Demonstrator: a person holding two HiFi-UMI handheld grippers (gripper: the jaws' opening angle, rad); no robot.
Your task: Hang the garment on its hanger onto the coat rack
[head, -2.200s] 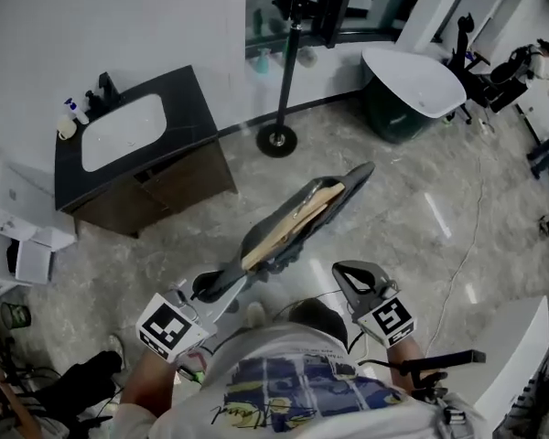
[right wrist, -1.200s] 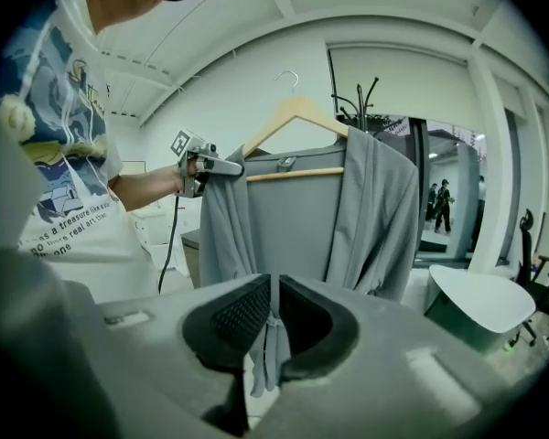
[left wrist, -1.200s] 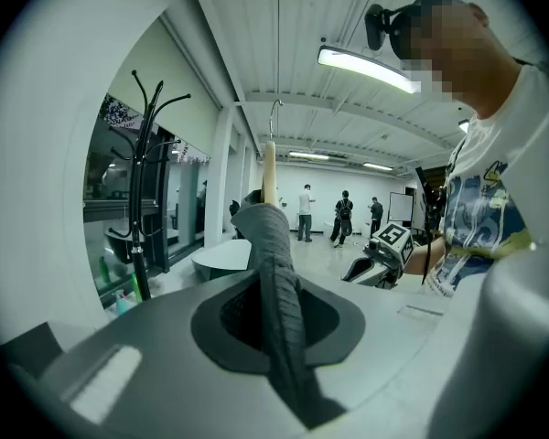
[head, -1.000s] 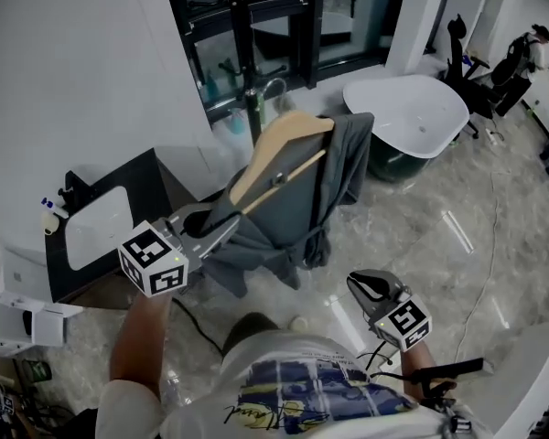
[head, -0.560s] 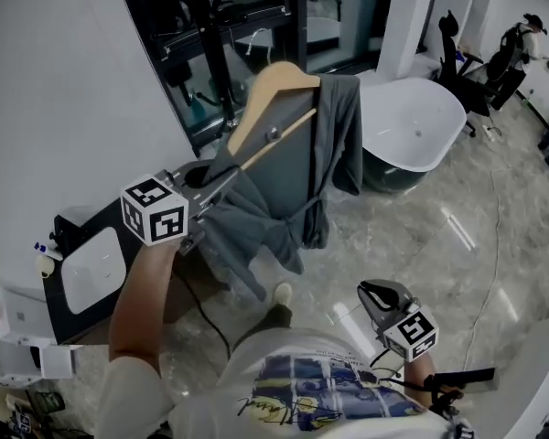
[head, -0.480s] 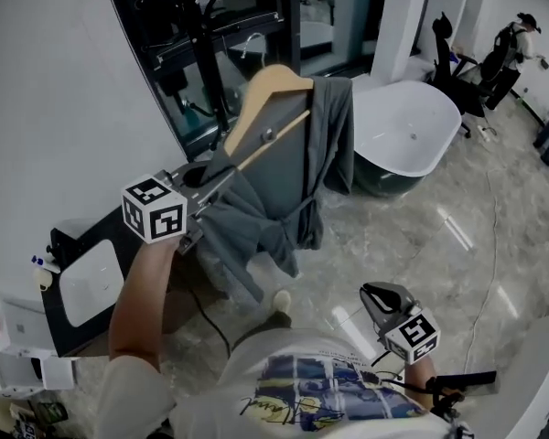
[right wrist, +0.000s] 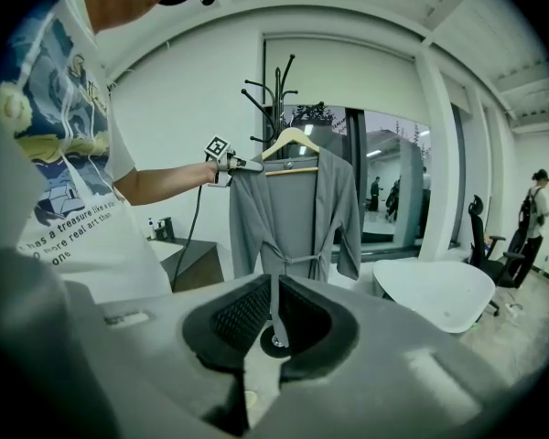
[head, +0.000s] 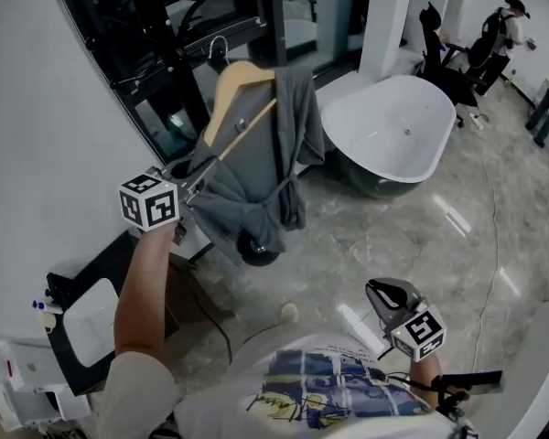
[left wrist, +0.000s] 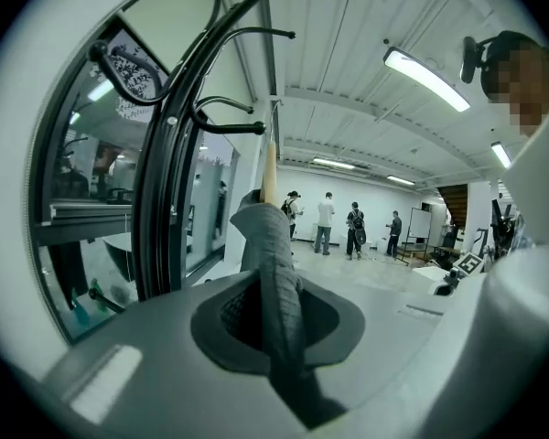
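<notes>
**Your left gripper holds the robe up at the coat rack; your right hangs idle.**

Your left gripper (left wrist: pixel 274 327) is clamped narrow on a fold of the grey robe (head: pixel 256 172), at the shoulder where the wooden hanger (head: pixel 231 94) ends. Your arm is raised, so the robe hangs upright on the hanger with its belt tied at the waist. The hanger's metal hook (head: pixel 218 48) is up beside the curved arms of the black coat rack (left wrist: pixel 178 154), and you cannot tell whether it touches one. Your right gripper (right wrist: pixel 270 323) sits low, near your body, jaws drawn close together with nothing between them. Your T-shirt (right wrist: pixel 69 199) carries print reading partly "a treasure like a". A white bathtub (head: pixel 393 126) stands to the right, a vanity basin (head: pixel 87 309) near left.
</notes>
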